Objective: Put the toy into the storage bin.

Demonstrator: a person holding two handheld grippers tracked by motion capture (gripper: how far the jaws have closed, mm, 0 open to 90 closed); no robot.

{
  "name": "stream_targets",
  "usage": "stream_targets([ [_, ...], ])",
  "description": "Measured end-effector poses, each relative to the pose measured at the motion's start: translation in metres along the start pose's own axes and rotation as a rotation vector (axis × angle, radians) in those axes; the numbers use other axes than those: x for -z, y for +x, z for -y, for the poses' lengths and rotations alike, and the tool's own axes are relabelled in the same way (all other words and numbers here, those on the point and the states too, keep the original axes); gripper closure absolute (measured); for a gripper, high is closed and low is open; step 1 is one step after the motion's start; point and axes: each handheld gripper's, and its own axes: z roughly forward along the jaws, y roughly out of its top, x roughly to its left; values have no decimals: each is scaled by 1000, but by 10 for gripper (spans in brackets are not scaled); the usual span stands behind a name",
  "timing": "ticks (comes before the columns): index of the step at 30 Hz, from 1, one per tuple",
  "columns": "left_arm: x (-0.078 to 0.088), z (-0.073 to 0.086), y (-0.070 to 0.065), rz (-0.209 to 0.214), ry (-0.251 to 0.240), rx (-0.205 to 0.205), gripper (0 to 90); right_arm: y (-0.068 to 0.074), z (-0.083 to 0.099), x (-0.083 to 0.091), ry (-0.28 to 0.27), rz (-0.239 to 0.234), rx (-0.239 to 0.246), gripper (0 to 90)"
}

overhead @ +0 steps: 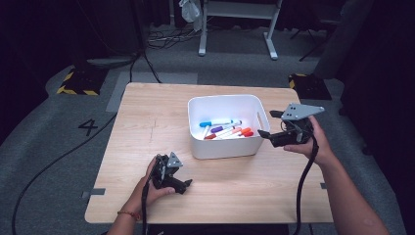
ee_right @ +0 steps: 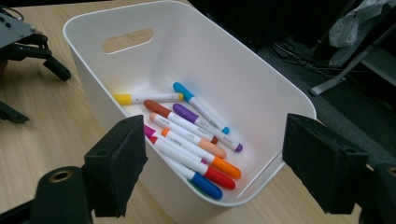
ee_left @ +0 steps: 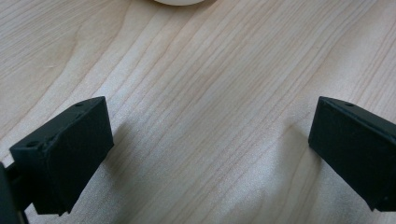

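Both tongs gape, grasping nothing: right gripper (overhead: 270, 123) hovers at the white bin's (overhead: 221, 147) three o'clock rim; left gripper (overhead: 182, 180) rests on the table (overhead: 137, 127) at seven o'clock. Markers (ee_right: 187, 135) lie inside the bin.

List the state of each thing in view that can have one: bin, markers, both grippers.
White bin: upright on the table, open-topped, holding markers.
Markers: lying loose on the bin floor, all capped, none gripped.
Left gripper: open, fingers empty, low over bare table.
Right gripper: open, empty, at the bin's rim, aimed into it.
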Motion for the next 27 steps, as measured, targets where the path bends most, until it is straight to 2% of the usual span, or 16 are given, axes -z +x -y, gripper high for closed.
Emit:
stream_targets([
  [15, 0, 0, 0, 0, 0, 0, 0, 11, 48, 4, 33, 15, -53, 221],
  [27, 0, 0, 0, 0, 0, 0, 0, 19, 77, -3, 105, 31, -44, 220],
])
